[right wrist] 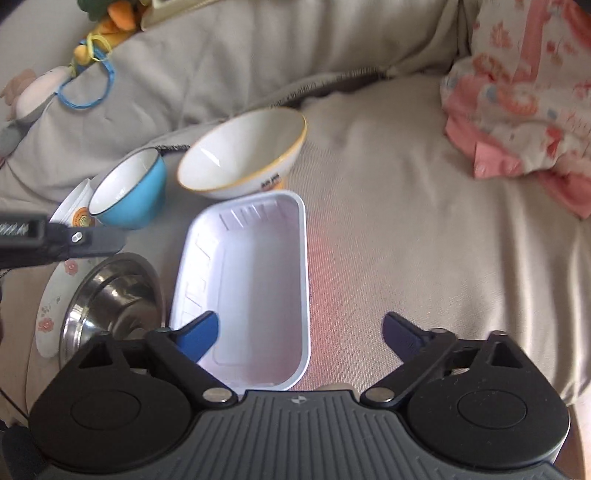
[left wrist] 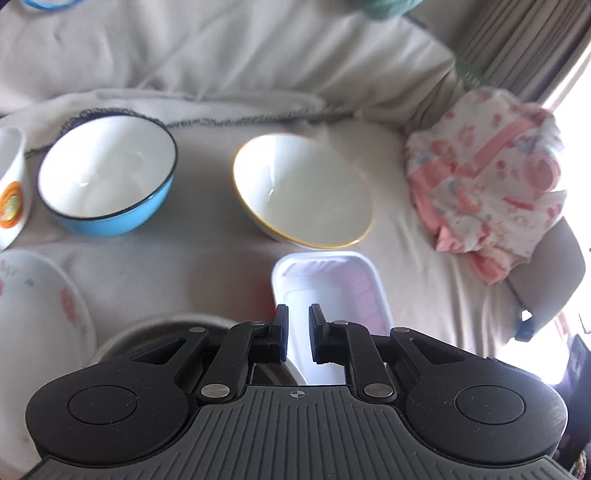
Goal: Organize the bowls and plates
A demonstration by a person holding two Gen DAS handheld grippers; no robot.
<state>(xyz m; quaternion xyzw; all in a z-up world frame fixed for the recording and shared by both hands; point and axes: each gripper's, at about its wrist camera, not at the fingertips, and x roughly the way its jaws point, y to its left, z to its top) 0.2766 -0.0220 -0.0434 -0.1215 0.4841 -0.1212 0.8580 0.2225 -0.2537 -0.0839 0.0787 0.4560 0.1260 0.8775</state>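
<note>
- The left hand-held gripper (left wrist: pixel 297 332) is nearest in its own view; its jaws stand narrow with a slim gap and nothing between them, over the near end of the white rectangular tray (left wrist: pixel 332 284).
- The right hand-held gripper (right wrist: pixel 299 332) stands wide and grips nothing; its left finger hangs over the tray's near corner, its right finger over bare cushion, which looks like a line-up on the tray's right wall.
- The white rectangular tray (right wrist: pixel 258 266) lies empty and open side up on the sofa seat (right wrist: pixel 406 240), lengthwise away from the grippers.
- Just left of the tray sits a steel bowl (right wrist: pixel 110 295), resting on a flowered plate (right wrist: pixel 48 314), so that part already looks stacked.
- Just beyond the tray's far end sits the yellow-rimmed bowl (left wrist: pixel 303 192), tilted on the soft seat; whether it touches the tray I cannot tell.
- Left of it stands the blue bowl (left wrist: pixel 107 173), then a small white cup with an orange mark (left wrist: pixel 11 184). These loose pieces appear not yet sorted.
- At the far right of the seat lies a pink patterned cloth (left wrist: pixel 487 184), well apart from the dishes.
- Farthest back, the sofa backrest (right wrist: pixel 258 55) carries soft toys (right wrist: pixel 103 22).
</note>
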